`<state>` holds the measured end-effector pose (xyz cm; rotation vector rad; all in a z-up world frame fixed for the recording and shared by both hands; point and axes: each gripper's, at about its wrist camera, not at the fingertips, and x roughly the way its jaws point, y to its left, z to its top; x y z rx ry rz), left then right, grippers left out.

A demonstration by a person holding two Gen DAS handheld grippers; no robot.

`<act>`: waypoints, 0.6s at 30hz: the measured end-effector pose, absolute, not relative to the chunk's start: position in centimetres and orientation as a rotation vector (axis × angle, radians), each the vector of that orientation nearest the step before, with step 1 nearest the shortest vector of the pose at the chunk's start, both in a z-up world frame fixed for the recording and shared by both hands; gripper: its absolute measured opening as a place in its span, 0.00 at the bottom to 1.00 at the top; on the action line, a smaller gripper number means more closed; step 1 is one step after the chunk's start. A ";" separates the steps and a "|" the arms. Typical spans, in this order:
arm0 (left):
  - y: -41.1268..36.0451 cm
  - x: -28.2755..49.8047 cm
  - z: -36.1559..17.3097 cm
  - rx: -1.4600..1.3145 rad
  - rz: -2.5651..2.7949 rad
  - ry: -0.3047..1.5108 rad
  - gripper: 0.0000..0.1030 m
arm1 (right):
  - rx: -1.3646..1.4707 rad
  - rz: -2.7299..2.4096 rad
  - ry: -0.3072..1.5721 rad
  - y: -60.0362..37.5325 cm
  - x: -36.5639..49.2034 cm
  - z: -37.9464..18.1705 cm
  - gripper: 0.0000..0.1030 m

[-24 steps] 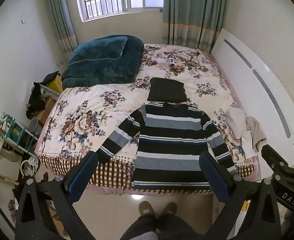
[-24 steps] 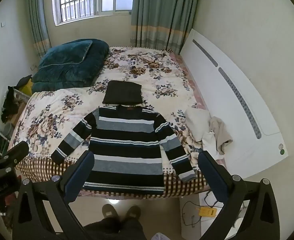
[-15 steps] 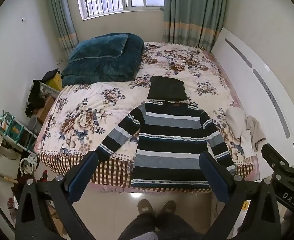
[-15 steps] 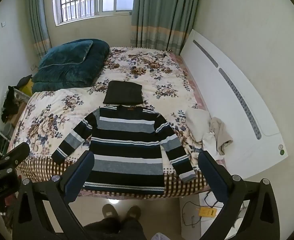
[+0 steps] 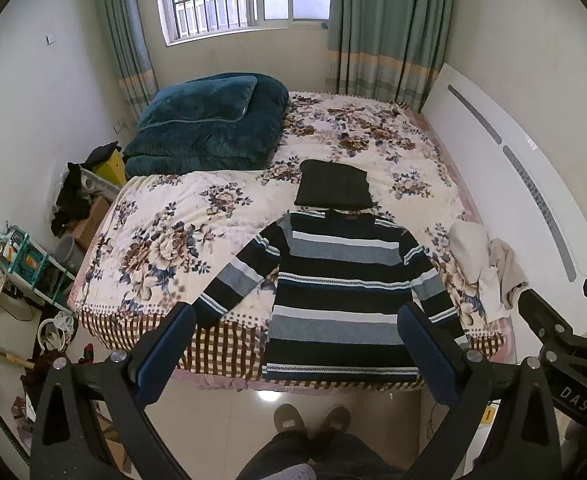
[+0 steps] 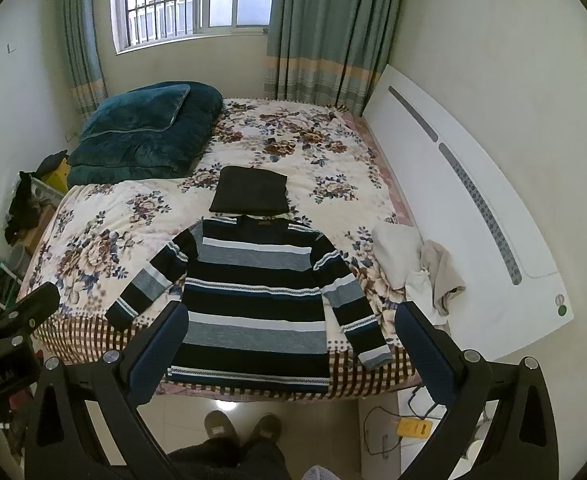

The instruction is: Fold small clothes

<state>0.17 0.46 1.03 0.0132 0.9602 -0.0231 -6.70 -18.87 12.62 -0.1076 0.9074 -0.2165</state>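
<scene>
A navy, grey and white striped sweater [image 5: 339, 292] lies flat, sleeves spread, at the near edge of the floral bed [image 5: 165, 240]; it also shows in the right wrist view [image 6: 253, 300]. A folded black garment [image 5: 333, 190] lies just beyond its collar, and shows in the right wrist view [image 6: 249, 196] too. My left gripper [image 5: 297, 344] is open and empty, held above the floor in front of the sweater's hem. My right gripper [image 6: 289, 340] is open and empty, likewise short of the hem.
A teal quilt and pillow [image 5: 209, 124] sit at the bed's far left. Crumpled white and beige clothes [image 5: 489, 264] lie at the bed's right edge, beside a white headboard [image 5: 533, 184]. Shelves and clutter [image 5: 25, 260] stand left. The person's feet [image 5: 313, 424] are on the tiled floor.
Both views have shifted only slightly; the sweater sits a little lower in the left view. Nothing on the bed has moved, and both grippers stay open.
</scene>
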 end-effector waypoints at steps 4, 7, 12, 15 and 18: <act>0.5 0.3 1.3 0.008 -0.024 0.955 1.00 | -0.102 -0.216 0.900 -19.4 -7.3 13.0 1.00; 0.5 0.2 1.4 0.004 -0.022 0.952 1.00 | -0.102 -0.208 0.897 -19.1 -6.7 13.8 1.00; 0.8 0.1 1.1 0.005 -0.017 0.947 1.00 | -0.105 -0.210 0.894 -18.9 -6.9 13.7 1.00; 0.8 0.1 1.1 0.005 -0.017 0.946 1.00 | -0.105 -0.211 0.894 -18.8 -7.2 13.5 1.00; 0.8 0.1 1.2 0.004 -0.019 0.946 1.00 | -0.106 -0.211 0.895 -18.7 -7.1 13.6 1.00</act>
